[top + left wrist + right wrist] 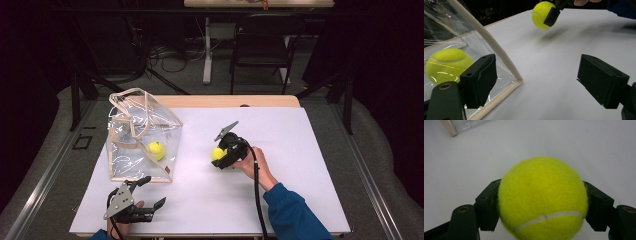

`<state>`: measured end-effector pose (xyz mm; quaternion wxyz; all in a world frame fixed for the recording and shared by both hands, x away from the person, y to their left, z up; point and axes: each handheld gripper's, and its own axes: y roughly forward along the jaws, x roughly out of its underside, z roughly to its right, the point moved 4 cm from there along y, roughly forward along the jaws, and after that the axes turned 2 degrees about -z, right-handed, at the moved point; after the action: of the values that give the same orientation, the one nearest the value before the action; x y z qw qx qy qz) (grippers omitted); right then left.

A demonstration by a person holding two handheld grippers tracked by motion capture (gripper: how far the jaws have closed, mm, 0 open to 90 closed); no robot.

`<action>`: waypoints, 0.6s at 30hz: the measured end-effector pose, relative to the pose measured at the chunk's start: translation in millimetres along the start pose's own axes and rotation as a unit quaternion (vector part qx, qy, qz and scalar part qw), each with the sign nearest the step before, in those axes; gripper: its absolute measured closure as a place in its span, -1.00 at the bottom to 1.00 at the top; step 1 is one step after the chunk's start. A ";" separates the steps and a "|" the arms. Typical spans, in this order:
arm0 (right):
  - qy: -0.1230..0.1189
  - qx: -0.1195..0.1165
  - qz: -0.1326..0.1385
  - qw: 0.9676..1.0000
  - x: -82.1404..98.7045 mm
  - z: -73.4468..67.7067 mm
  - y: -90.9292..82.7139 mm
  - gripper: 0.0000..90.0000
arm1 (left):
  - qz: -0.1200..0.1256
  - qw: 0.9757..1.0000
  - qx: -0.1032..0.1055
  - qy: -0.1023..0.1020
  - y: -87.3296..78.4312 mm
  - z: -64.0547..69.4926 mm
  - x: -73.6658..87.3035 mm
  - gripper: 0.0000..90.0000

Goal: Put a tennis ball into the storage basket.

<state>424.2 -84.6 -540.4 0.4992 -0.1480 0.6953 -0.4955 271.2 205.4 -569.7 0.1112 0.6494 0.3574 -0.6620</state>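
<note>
Ahead of the left gripper (146,192), jaws spread wide and empty: clear bag (142,135), one tennis ball (156,150) seen inside. Right of the bag, on the white table (300,150): right gripper (218,156), a second tennis ball (541,197) clamped between its jaws, lifted off the surface.

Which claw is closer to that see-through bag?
Left. The left claw sits open just beside the clear bag; the right claw holds a tennis ball farther off.
</note>
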 end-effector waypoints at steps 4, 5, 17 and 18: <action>-0.007 0.000 -0.002 1.000 -3.2 -3.1 -3.7 -0.42 | 0.000 1.000 -0.001 -0.001 -0.4 -0.6 0.4 -0.65; -0.007 0.000 -0.002 1.000 -3.2 -3.1 -3.7 -0.42 | 0.000 1.000 -0.001 -0.001 -0.4 -0.6 0.4 -0.65; -0.010 -0.001 0.005 1.000 -8.0 -1.8 -15.2 -0.41 | 0.000 1.000 0.000 -0.003 1.0 -0.7 0.6 -0.65; -0.010 -0.001 0.005 1.000 -8.0 -1.8 -15.2 -0.41 | -0.001 1.000 0.000 -0.002 0.6 -0.9 0.7 -0.65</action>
<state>422.0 -85.1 -523.2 0.5085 -0.1504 0.6911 -0.4912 272.2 205.8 -570.5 0.1110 0.6477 0.3581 -0.6633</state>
